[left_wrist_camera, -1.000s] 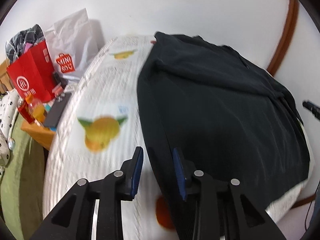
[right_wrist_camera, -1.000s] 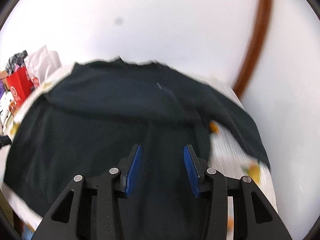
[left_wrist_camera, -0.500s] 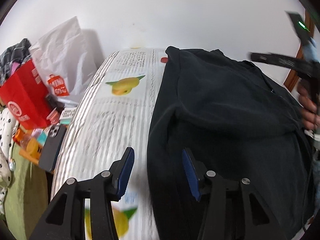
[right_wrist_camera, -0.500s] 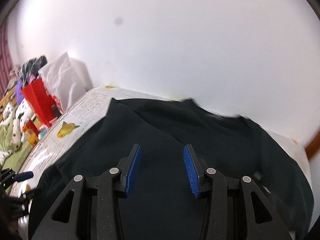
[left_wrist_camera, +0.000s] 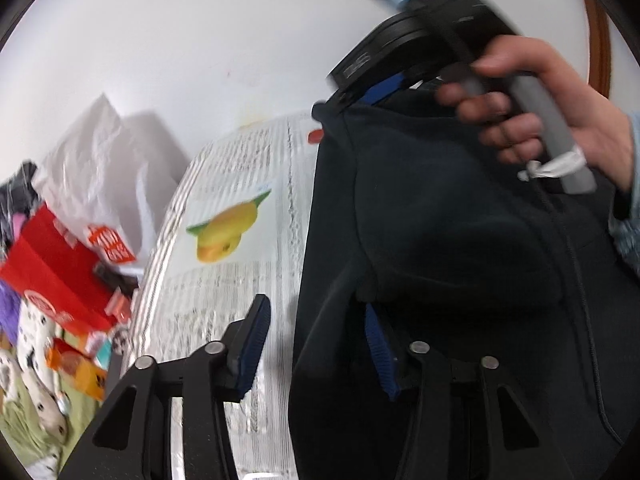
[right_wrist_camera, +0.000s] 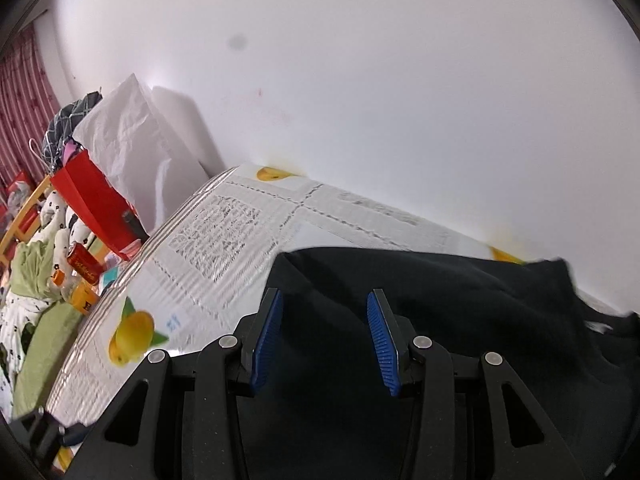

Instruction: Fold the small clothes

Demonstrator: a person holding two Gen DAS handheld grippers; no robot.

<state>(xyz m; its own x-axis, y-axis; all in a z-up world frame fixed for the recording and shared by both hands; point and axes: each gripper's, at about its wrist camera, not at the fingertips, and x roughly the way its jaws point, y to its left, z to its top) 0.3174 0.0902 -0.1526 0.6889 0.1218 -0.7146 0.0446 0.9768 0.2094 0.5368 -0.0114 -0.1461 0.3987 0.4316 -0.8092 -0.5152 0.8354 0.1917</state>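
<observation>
A black zip hoodie lies spread on a table covered by a white cloth with fruit prints. My left gripper is open, its fingers straddling the hoodie's left edge near the front. My right gripper is open and empty, low over the hoodie's far left corner. In the left wrist view the right gripper, held by a hand, hangs over that far corner.
A red paper bag and a white paper bag stand left of the table, with cans and clutter below. A white wall runs behind. A brown wooden frame is at far right.
Both grippers have moved forward and left along the hoodie. The right gripper has swung to the hoodie's far left corner and now fills the upper right of the left wrist view. Both stay open.
</observation>
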